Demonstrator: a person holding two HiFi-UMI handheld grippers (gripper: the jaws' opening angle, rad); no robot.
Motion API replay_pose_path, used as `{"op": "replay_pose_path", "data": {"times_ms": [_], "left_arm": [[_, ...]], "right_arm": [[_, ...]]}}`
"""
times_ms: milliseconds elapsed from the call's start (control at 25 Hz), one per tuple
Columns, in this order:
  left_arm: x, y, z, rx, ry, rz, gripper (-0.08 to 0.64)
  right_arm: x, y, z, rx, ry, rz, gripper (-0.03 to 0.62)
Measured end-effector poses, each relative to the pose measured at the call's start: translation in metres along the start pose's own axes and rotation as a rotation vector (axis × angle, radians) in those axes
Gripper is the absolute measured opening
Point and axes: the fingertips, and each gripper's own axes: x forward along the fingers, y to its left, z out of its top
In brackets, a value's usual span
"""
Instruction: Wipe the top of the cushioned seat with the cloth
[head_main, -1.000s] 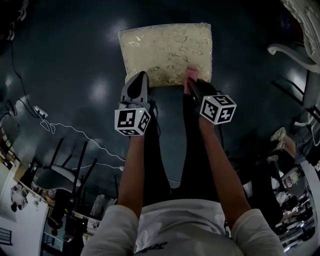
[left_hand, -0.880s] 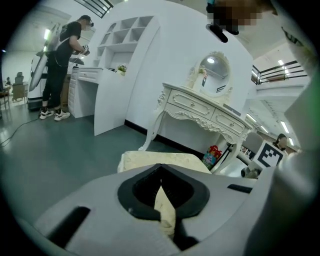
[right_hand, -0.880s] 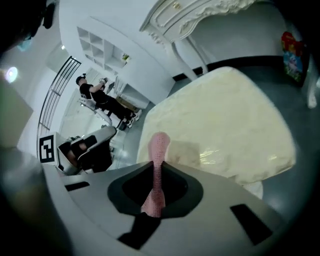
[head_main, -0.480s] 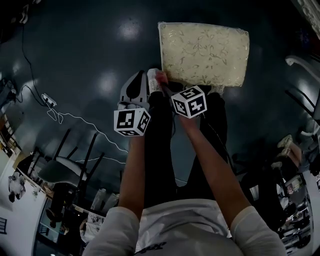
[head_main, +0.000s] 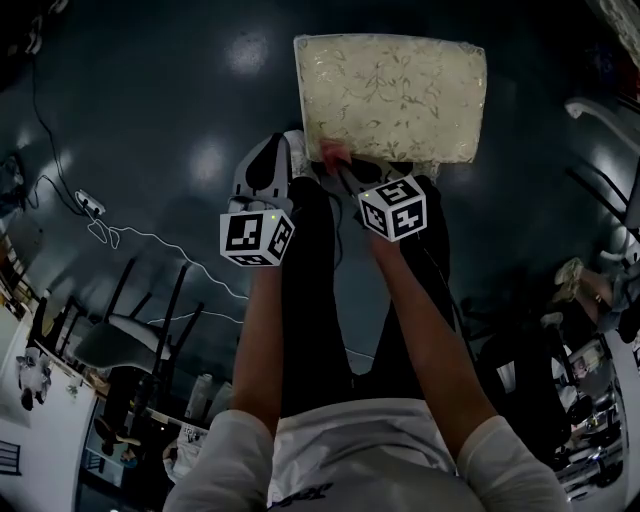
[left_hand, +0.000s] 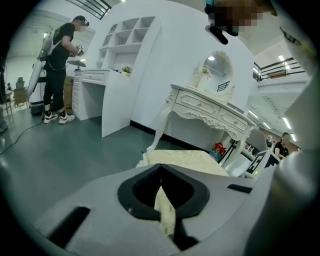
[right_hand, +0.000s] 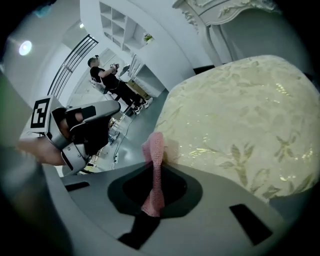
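- The cream, leaf-patterned cushioned seat (head_main: 390, 90) stands on the dark glossy floor (head_main: 150, 120) just ahead of the person's legs. Its whole top faces up and nothing lies on it.
- The right claw (right_hand: 155, 175) is clamped tight on a pink knitted cloth (right_hand: 152, 150). The cloth is pinched low, so a short upright tongue of it sticks out past the jaws. That leaves the fabric, not the hard claw, to meet the upholstery.
- That pink tongue sits at the seat's near edge, toward its left corner, and throws a small shadow on the fabric. It is either on the surface or just shy of it; I cannot tell which.
- The right claw is angled along the seat top rather than straight down, which would suit dragging the cloth flat across the cushion.
- The left claw (left_hand: 161, 187) is also closed, on a narrow cream strip of fabric (left_hand: 165, 215). Whether that strip belongs to the seat's cover or is a loose scrap cannot be told.
- The left claw hangs just beside the seat's near-left corner, close to the right claw and off the seat top. My guess is that this keeps it out of the cloth's path.
- With the cloth at a corner and the top bare, the scene fits a pass about to run across the cushion, or one that has just come back to the edge.
- No dirt or streak shows on the pattern, so how much of the top has been covered cannot be judged.
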Motion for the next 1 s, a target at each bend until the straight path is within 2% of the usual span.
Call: {"op": "replay_pose_path", "data": {"times_ms": [440,720,1000], "left_arm": [[0.054,-0.097,-0.012,-0.008,0.001,-0.063,0.014],[0.085,-0.162,-0.018,-0.002,0.001,-0.111,0.014],[0.095,-0.187,-0.012,0.027,-0.009,-0.124,0.014]], "right_arm": [[-0.089,-0.089,0.004,0.051,-0.092,-0.041,0.025],[-0.149,-0.15,0.005,0.083,-0.152,-0.104,0.025],[-0.174,-0.176,0.004,0.071,-0.134,-0.202,0.026]]}}
